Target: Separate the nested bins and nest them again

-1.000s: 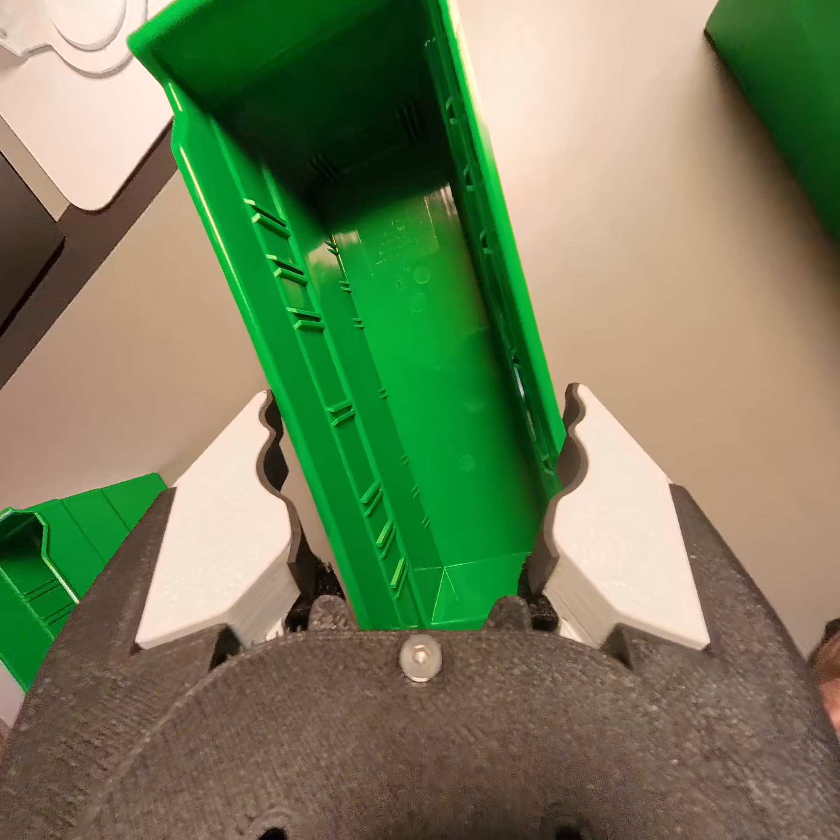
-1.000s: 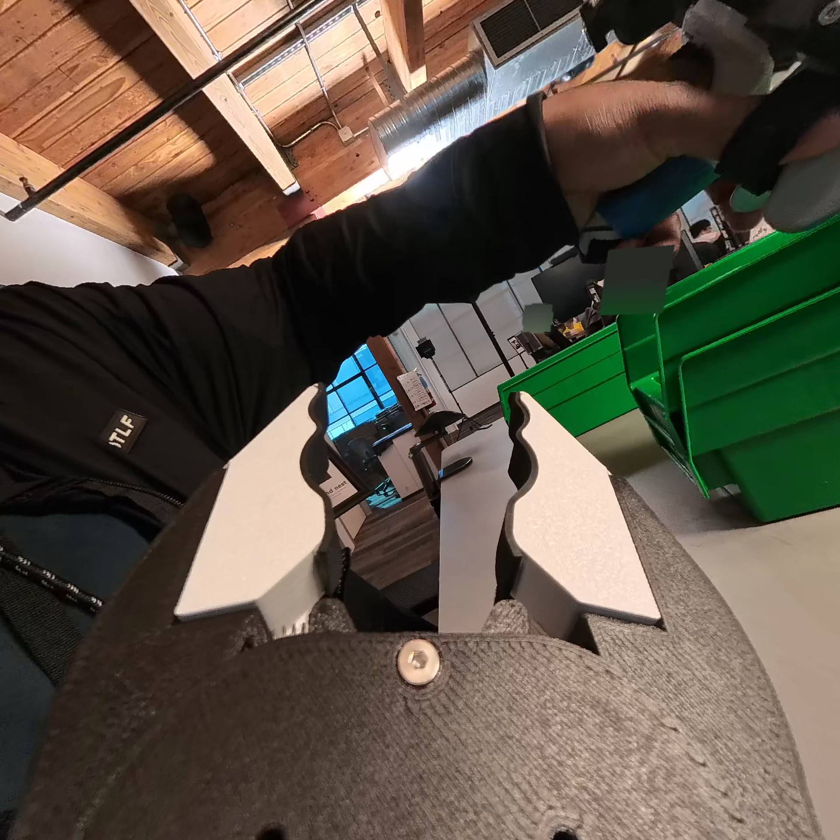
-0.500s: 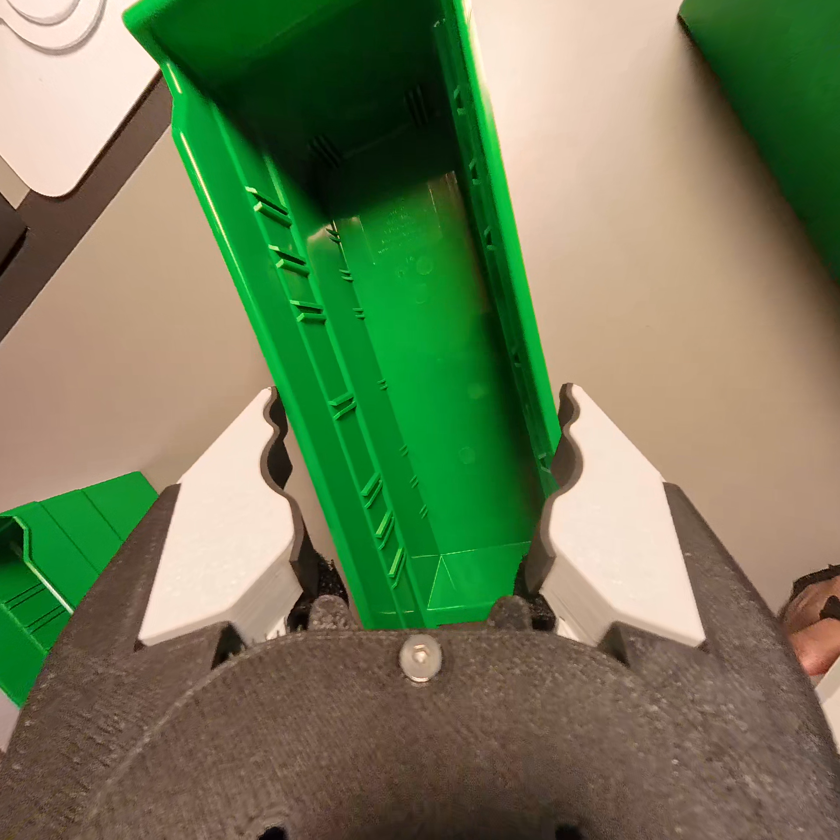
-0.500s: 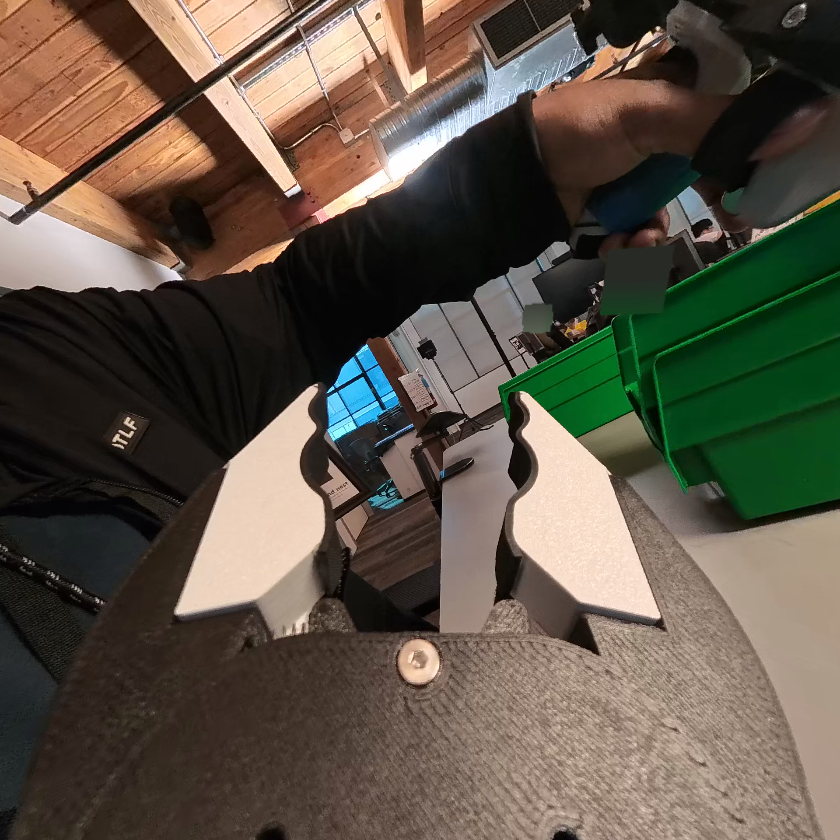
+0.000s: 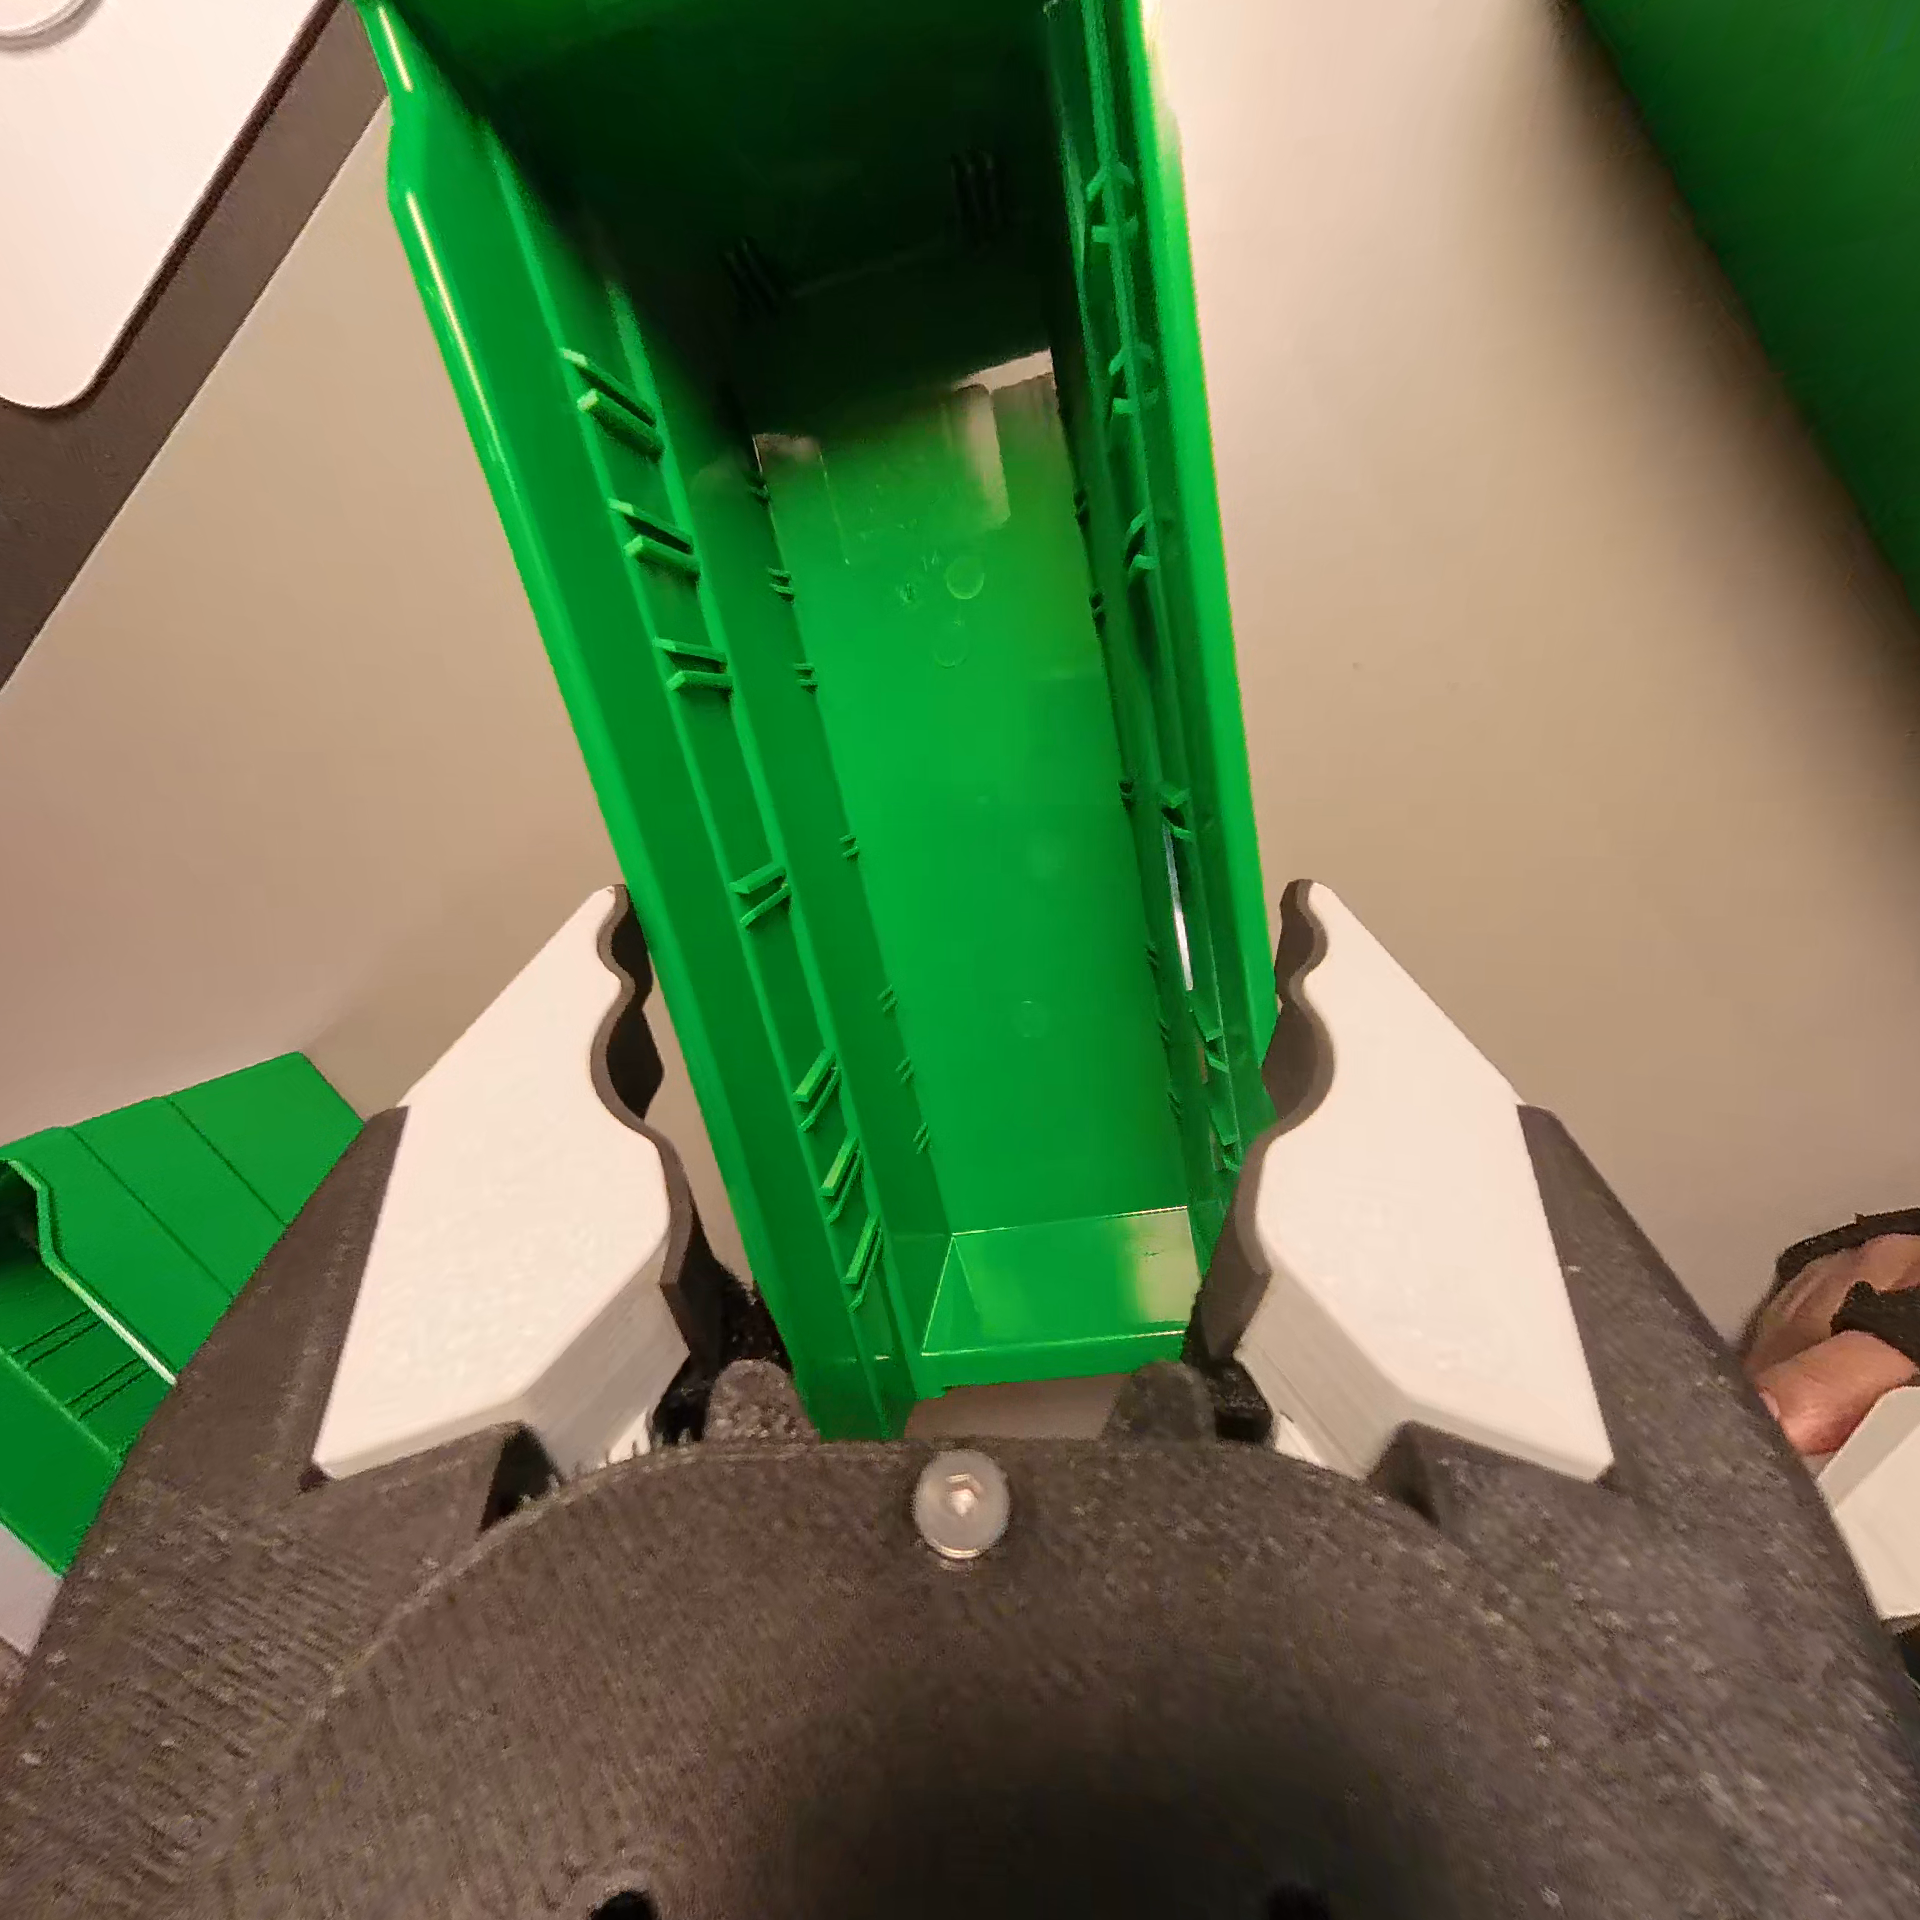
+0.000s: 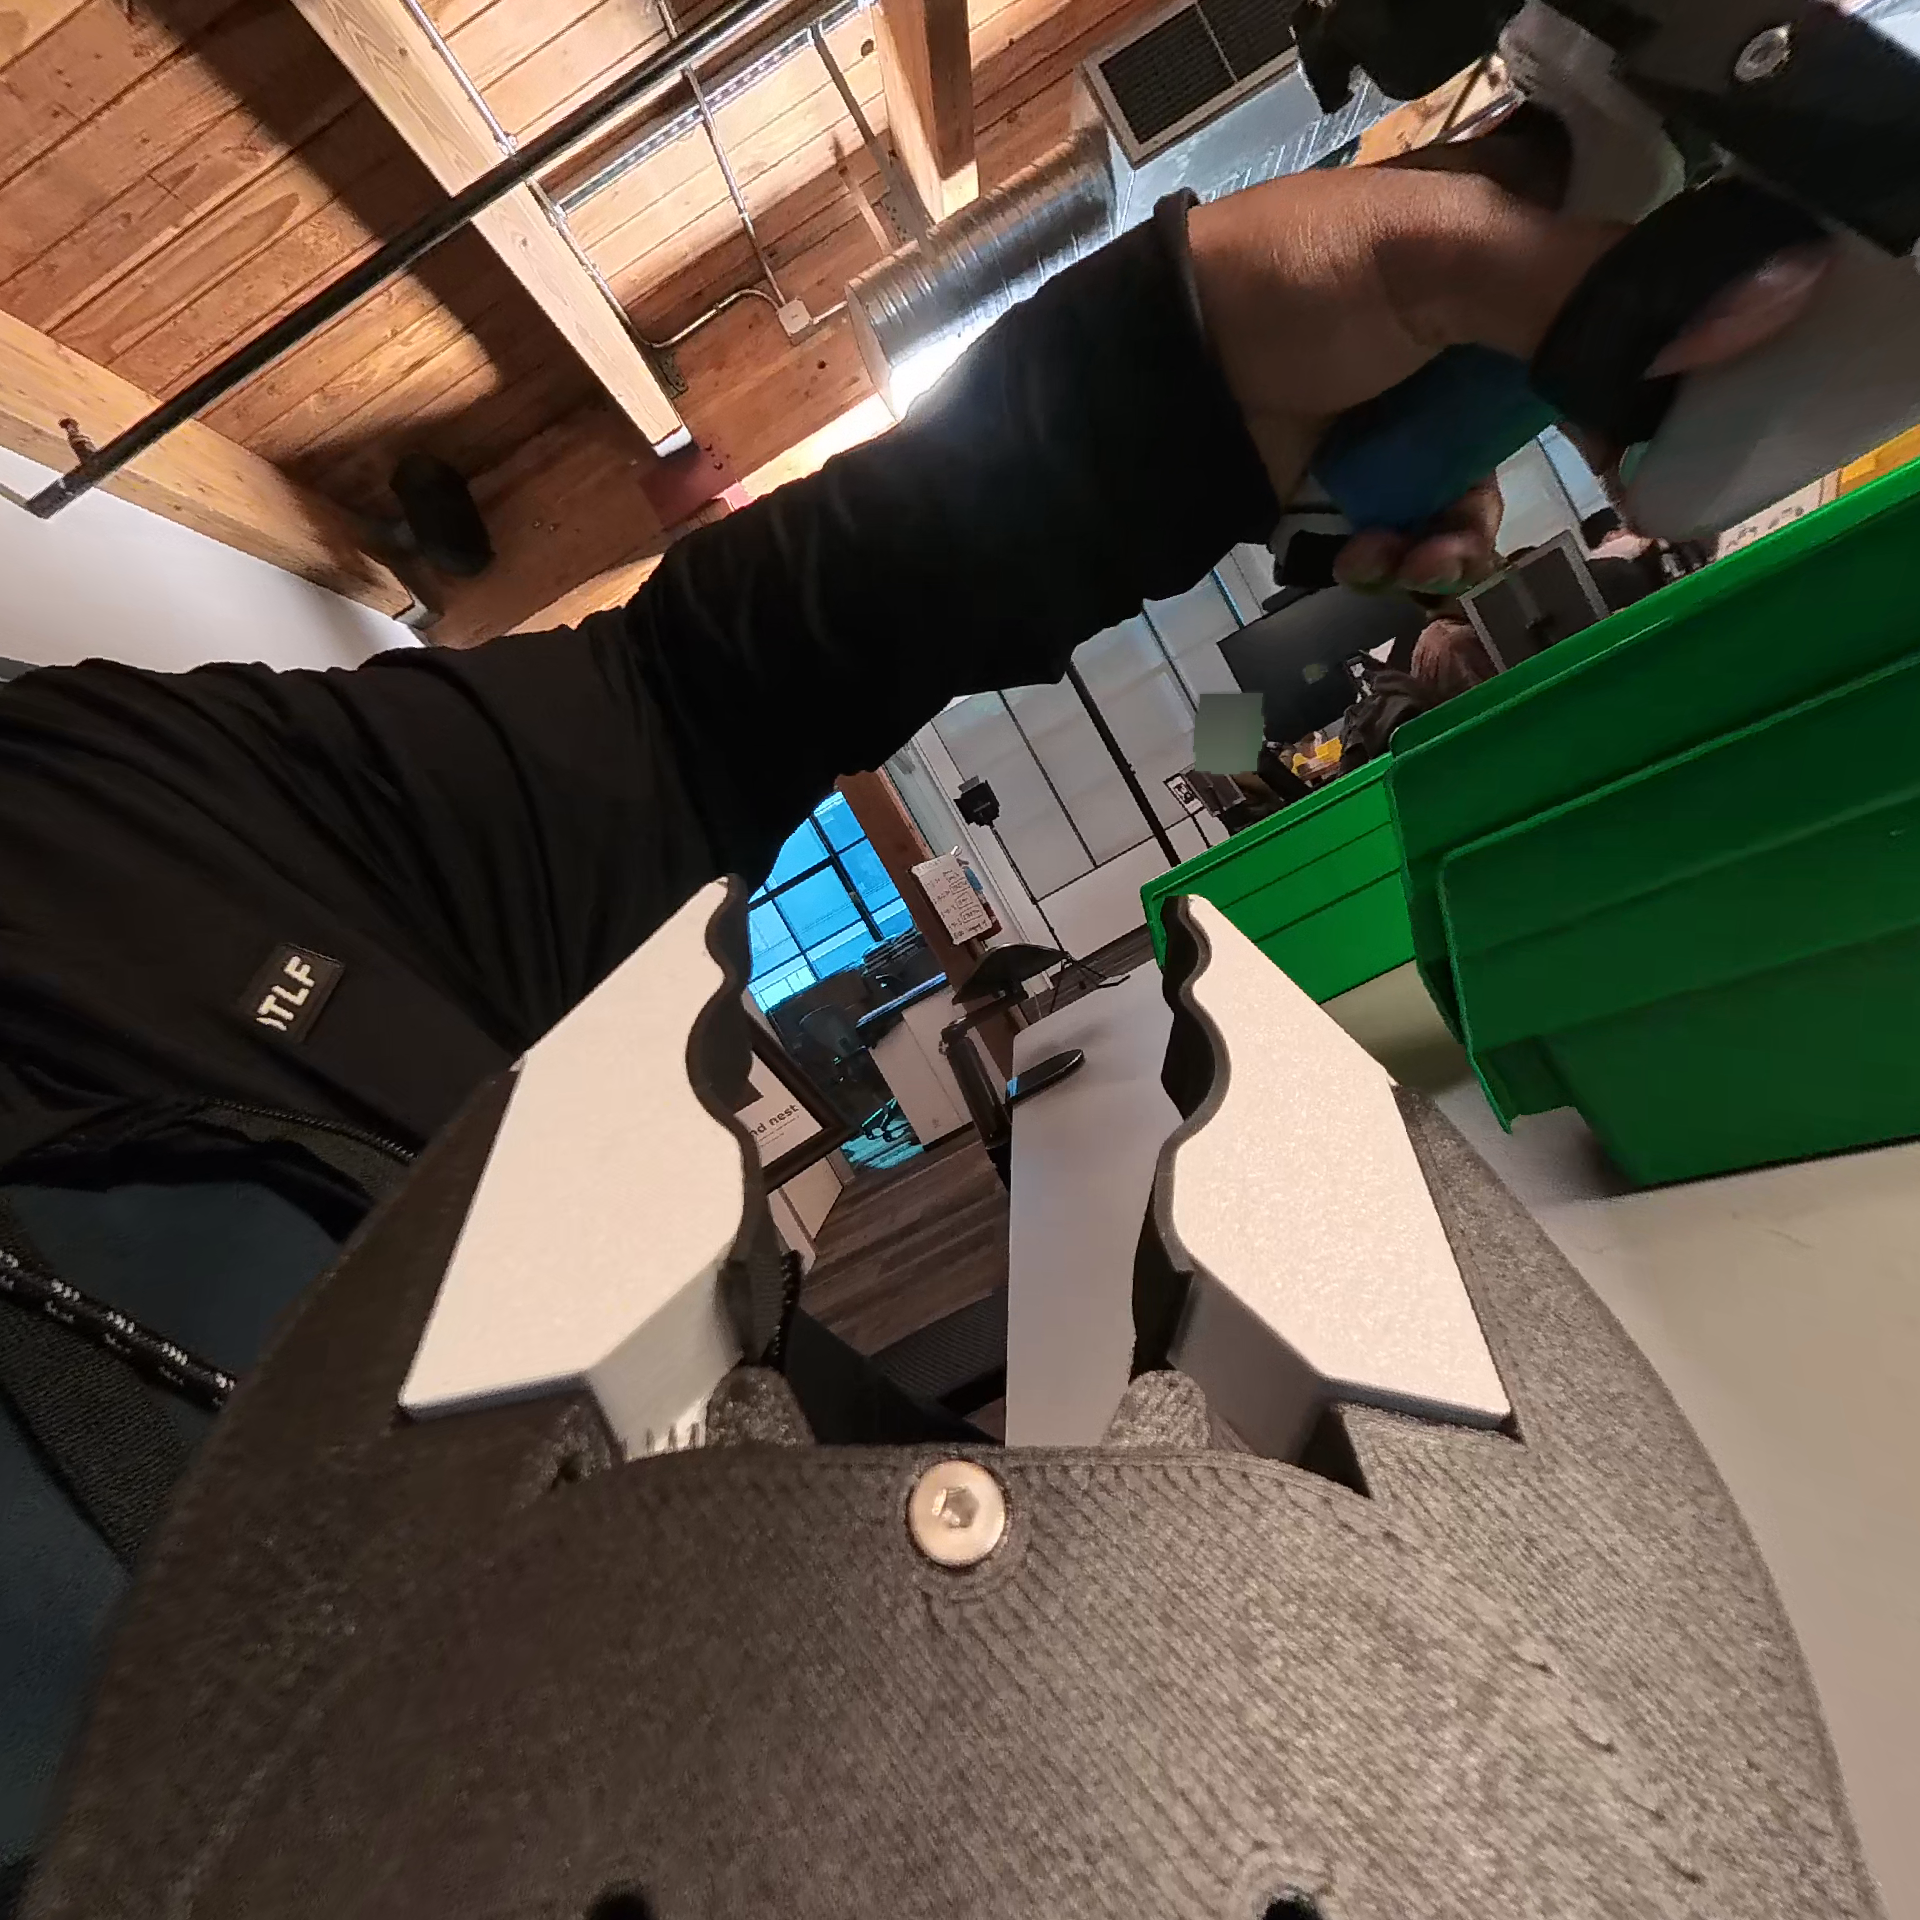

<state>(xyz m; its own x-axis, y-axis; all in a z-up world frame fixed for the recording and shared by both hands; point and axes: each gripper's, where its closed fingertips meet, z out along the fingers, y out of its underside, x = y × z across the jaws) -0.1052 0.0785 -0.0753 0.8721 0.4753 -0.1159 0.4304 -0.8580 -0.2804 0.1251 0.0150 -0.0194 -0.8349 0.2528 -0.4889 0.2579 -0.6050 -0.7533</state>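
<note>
Green bin (image 5: 935,831) between spread left gripper (image 5: 951,935) fingers (right pad touching), table (image 5: 1558,727) open around.

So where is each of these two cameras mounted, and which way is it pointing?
Left wrist view: sits on the left gripper, looks down its fingers at a green bin between them and the table; a hand shows at the right edge.
Right wrist view: sits on the right gripper, low, tilted up at the ceiling; the person's sleeve crosses it.
Shared: green bins, table.
</note>
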